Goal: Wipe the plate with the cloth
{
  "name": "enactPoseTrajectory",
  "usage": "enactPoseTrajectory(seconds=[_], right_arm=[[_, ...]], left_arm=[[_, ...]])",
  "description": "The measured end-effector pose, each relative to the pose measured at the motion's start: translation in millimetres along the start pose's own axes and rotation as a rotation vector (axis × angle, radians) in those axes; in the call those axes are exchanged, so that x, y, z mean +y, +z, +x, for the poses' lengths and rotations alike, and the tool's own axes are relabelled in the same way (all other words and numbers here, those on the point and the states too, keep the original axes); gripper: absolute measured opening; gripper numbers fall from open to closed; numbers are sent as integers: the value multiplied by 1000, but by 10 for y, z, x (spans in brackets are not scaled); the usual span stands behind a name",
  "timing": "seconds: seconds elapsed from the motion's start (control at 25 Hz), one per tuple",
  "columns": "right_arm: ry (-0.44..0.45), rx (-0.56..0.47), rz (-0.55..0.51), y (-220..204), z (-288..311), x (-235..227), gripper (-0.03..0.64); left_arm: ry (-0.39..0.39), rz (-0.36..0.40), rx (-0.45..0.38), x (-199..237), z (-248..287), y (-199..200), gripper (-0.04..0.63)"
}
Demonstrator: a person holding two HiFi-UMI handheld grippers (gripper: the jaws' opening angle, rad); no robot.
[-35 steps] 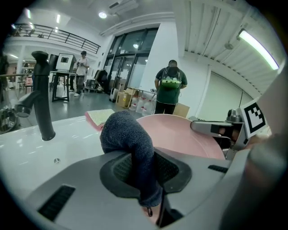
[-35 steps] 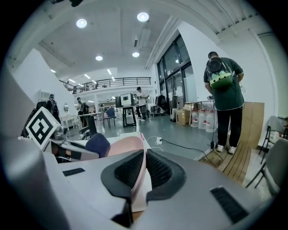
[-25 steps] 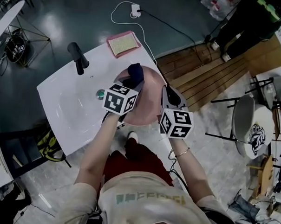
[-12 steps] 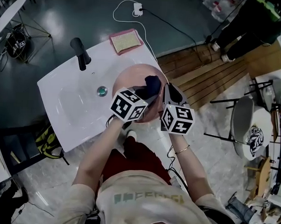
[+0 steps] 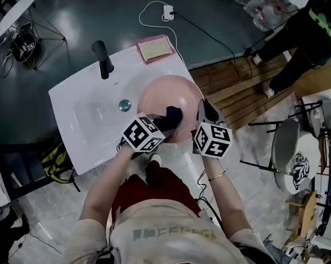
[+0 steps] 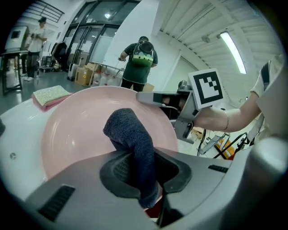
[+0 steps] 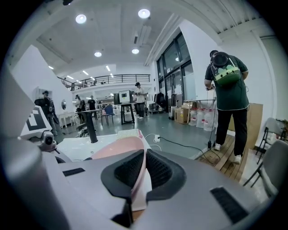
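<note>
A round pink plate (image 5: pixel 167 98) is held tilted over the white sink (image 5: pixel 81 128). My right gripper (image 5: pixel 202 111) is shut on the plate's right rim; in the right gripper view the pink plate edge (image 7: pixel 140 168) runs between the two pads. My left gripper (image 5: pixel 165 122) is shut on a dark blue cloth (image 5: pixel 173 114), which presses on the plate's near part. In the left gripper view the cloth (image 6: pixel 130 134) sticks up from the jaws against the plate (image 6: pixel 72 130), with the right gripper (image 6: pixel 155 98) on the far rim.
A black tap (image 5: pixel 102 57) stands at the sink's back, a drain (image 5: pixel 124 105) lies in its bowl, and a sponge on a pink cloth (image 5: pixel 155 47) rests at the far corner. A cable and plug (image 5: pixel 168 13) lie on the floor. A person (image 5: pixel 301 36) stands at right near chairs (image 5: pixel 296 145).
The cloth and left gripper slid from the plate's far part to its right side, then back to the near middle. The right gripper kept hold of the rim.
</note>
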State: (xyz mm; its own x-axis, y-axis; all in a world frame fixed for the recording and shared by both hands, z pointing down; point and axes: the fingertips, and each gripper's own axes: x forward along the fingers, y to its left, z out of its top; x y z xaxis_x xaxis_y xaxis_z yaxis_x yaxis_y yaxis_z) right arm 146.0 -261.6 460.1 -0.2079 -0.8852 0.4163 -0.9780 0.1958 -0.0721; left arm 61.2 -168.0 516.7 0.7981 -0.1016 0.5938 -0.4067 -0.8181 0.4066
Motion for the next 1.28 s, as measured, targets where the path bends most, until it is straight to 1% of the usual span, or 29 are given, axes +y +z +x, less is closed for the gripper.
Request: enactPoseTrajectory(seconds=[0.08, 0.16, 0.28, 0.48, 0.6, 0.72, 0.88, 1.04, 1.16, 1.28], right_arm=[[-2, -2, 4, 9, 3, -6, 43], [-6, -7, 10, 18, 0, -7, 44], [-4, -16, 18, 45, -2, -3, 44], [8, -23, 23, 81, 6, 10, 44], [13, -24, 36, 93, 25, 17, 44], [22, -27, 44, 105, 46, 26, 44], [25, -25, 47, 130, 63, 1, 46], [26, -20, 42, 92, 28, -24, 44], [34, -8, 45, 43, 47, -21, 44], [28, 5, 56, 11, 81, -37, 44]], left_arm=[[19, -25, 10, 99, -35, -51, 80], [41, -67, 3, 240, -76, -74, 80], [109, -110, -10, 514, -150, -60, 80], [234, -146, -38, 983, -230, 59, 79], [281, -167, -64, 1198, -236, 175, 80], [315, -173, -91, 1337, -193, 333, 79], [325, -161, -131, 1405, -73, 617, 80], [315, -108, -151, 1312, 53, 885, 79], [287, -66, -159, 1192, 175, 1073, 79], [234, -31, -163, 1016, 309, 1217, 79]])
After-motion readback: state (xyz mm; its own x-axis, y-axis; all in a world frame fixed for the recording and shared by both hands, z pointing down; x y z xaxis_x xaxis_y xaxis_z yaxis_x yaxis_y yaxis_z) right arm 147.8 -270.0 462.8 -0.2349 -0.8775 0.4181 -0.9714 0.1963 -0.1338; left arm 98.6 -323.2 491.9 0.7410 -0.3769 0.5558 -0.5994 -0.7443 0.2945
